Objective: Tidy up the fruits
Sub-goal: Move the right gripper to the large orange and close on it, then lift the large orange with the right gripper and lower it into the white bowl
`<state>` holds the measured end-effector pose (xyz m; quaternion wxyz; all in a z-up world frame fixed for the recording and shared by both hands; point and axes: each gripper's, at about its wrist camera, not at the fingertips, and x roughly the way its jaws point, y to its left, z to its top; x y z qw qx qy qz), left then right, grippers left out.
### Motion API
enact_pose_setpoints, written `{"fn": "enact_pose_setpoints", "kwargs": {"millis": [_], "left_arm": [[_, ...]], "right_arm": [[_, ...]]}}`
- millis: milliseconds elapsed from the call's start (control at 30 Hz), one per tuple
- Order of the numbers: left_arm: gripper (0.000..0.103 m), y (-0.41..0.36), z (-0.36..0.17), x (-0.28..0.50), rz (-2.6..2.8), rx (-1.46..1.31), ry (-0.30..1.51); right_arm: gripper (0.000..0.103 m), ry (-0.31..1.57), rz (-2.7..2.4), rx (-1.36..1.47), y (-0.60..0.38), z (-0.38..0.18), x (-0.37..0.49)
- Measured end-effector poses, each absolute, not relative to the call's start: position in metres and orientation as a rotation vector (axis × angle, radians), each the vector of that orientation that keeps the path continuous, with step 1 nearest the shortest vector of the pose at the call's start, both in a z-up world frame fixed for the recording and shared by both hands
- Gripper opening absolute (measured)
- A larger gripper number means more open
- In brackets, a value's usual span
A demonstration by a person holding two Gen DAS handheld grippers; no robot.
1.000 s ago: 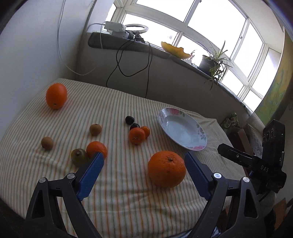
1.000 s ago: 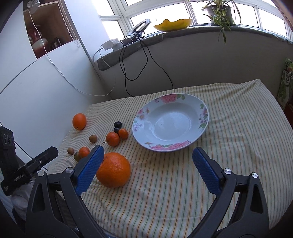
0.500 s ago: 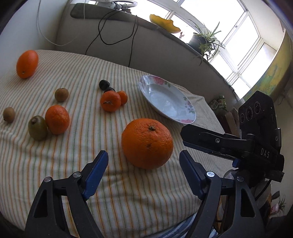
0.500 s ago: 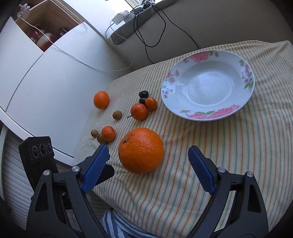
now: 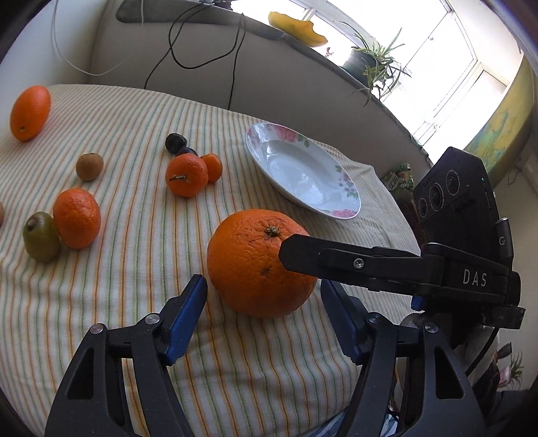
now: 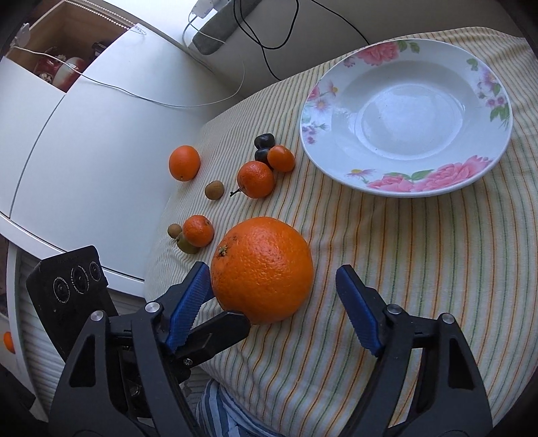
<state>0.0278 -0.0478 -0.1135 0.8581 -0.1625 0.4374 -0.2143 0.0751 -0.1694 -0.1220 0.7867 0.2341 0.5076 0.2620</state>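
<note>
A large orange (image 5: 248, 265) (image 6: 264, 269) lies on the striped tablecloth (image 5: 134, 302) near the front edge. My left gripper (image 5: 264, 319) straddles it, jaws closing, both blue pads still apart from the peel. My right gripper (image 6: 274, 299) comes from the other side, jaws closing too; its left pad (image 6: 193, 297) is at the peel, its right pad stands clear. One black finger of the right gripper (image 5: 353, 264) crosses the orange in the left wrist view. An empty flowered plate (image 5: 348, 210) (image 6: 403, 117) sits beyond.
Three mandarins (image 6: 255, 179) (image 6: 281, 158) (image 6: 198, 230), a smaller orange (image 6: 184, 162), brown kiwis (image 6: 214, 190), a green fruit (image 5: 41, 237) and dark plums (image 6: 264, 141) lie left of the plate. A white cabinet (image 6: 84, 151) borders the table; cables hang from the windowsill (image 5: 235, 27).
Both grippers came down and closer around the large orange, and their jaws narrowed. The right gripper's finger now reaches across the orange in the left wrist view.
</note>
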Motion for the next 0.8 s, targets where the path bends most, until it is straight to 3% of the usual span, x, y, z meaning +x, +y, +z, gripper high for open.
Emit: {"fn": "enact_pose_setpoints", "kwargs": {"millis": [267,800], "left_arm": [[0.066,-0.048,-0.114,0.028,-0.451,-0.326,0.919],[0.066,-0.059,-0.103,0.030,-0.452,-0.296,0.881]], "right_arm": [[0.066,1.105,0.600,0.514,-0.164,-0.124,0.077],[0.065,1.077,0.592,0.524,-0.173,-0.114,0.072]]}}
